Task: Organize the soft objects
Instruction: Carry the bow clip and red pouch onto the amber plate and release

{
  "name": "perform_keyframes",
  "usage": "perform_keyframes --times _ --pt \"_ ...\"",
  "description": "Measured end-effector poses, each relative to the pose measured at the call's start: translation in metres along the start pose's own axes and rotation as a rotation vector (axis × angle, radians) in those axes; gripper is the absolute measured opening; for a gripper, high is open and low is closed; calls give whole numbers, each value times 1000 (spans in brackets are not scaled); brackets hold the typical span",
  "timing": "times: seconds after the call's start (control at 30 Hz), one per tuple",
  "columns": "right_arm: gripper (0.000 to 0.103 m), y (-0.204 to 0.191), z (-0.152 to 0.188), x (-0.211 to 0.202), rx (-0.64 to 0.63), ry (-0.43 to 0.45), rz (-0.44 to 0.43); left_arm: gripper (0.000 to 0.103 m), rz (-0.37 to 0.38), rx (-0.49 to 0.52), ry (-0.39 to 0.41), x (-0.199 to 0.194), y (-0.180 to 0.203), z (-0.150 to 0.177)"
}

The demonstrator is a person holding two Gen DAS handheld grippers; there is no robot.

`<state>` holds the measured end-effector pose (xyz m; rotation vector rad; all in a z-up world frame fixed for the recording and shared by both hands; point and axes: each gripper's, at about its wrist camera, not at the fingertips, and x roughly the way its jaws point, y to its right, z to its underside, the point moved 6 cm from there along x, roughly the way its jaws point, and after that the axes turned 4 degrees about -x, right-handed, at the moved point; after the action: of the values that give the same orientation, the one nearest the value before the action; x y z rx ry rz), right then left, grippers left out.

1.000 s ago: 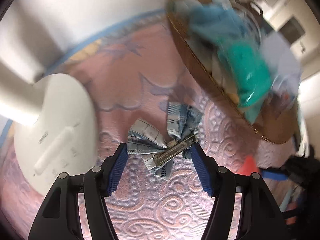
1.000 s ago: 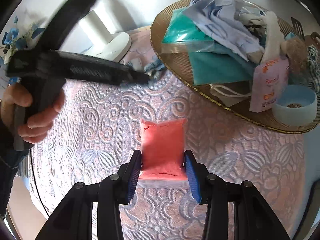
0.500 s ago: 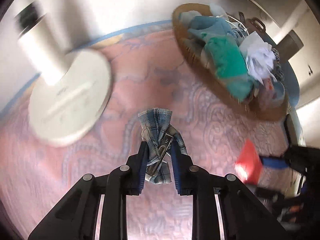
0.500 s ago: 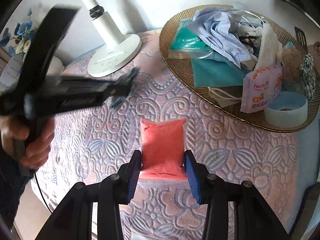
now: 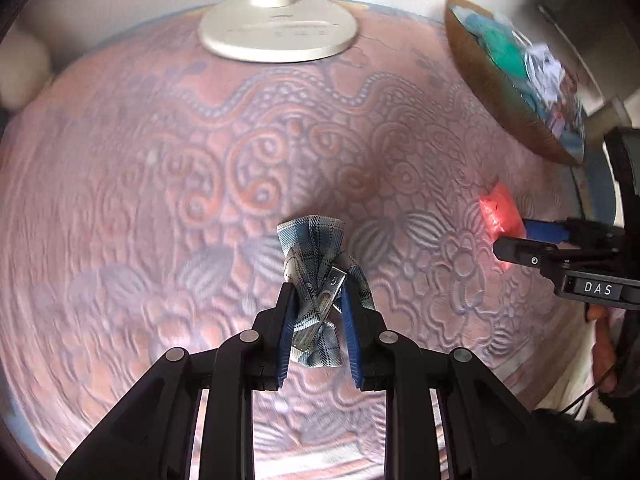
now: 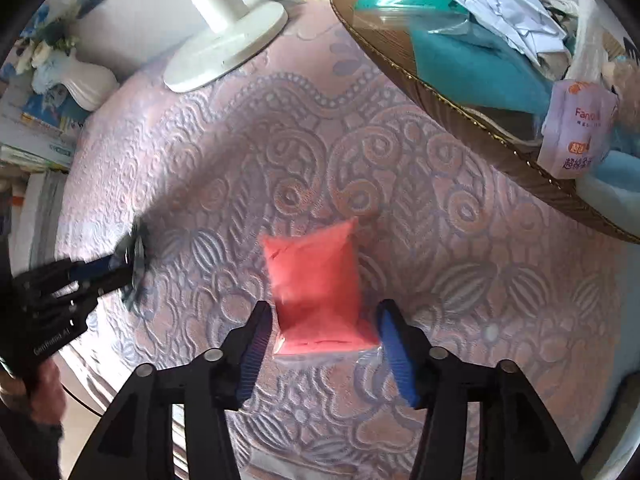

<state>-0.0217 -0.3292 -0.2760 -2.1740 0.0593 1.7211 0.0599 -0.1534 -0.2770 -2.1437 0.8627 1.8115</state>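
Note:
A blue plaid bow [image 5: 312, 236] with a metal clip is pinched between the blue pads of my left gripper [image 5: 317, 292], which is shut on it above the embossed pink cloth [image 5: 200, 184]. In the right wrist view the same bow [image 6: 136, 256] shows blurred at the left. My right gripper [image 6: 325, 308] has its jaws opening around a red pouch [image 6: 316, 272]. The pouch rests between them with a gap at each pad. The left wrist view shows that pouch [image 5: 498, 210] at the far right.
A round woven tray [image 6: 440, 92] at the back right holds teal and white cloths, a tissue pack [image 6: 576, 128] and other soft items. A white round stand base [image 5: 276, 32] sits at the back. A vase of flowers [image 6: 76, 76] and stacked books [image 6: 32, 136] stand left.
My left gripper closed on the plaid bow and carried it away from the white base toward the middle of the cloth. My right jaws widened off the red pouch.

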Motion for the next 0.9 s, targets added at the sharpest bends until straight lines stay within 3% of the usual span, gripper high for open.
perform_keyframes --times 0.27,0.37,0.57,0.7,0.77,0.9 --pt "58 -16 7 3 -89 -16 143 20 -42 -38 45 -20 -18 21" --pt "51 -29 6 5 -99 4 175 20 -51 -41 63 -21 -11 20" --pt "47 -48 13 -27 -132 59 80 20 -46 -25 106 -41 1 17" --pt "46 -53 9 -71 -121 136 31 20 -40 16 152 -62 24 -3" --pt "35 -49 2 -94 -107 176 20 20 -33 42 185 -76 35 -14" --pt "33 -32 -14 -143 -76 267 19 20 -28 105 248 -101 63 -38"
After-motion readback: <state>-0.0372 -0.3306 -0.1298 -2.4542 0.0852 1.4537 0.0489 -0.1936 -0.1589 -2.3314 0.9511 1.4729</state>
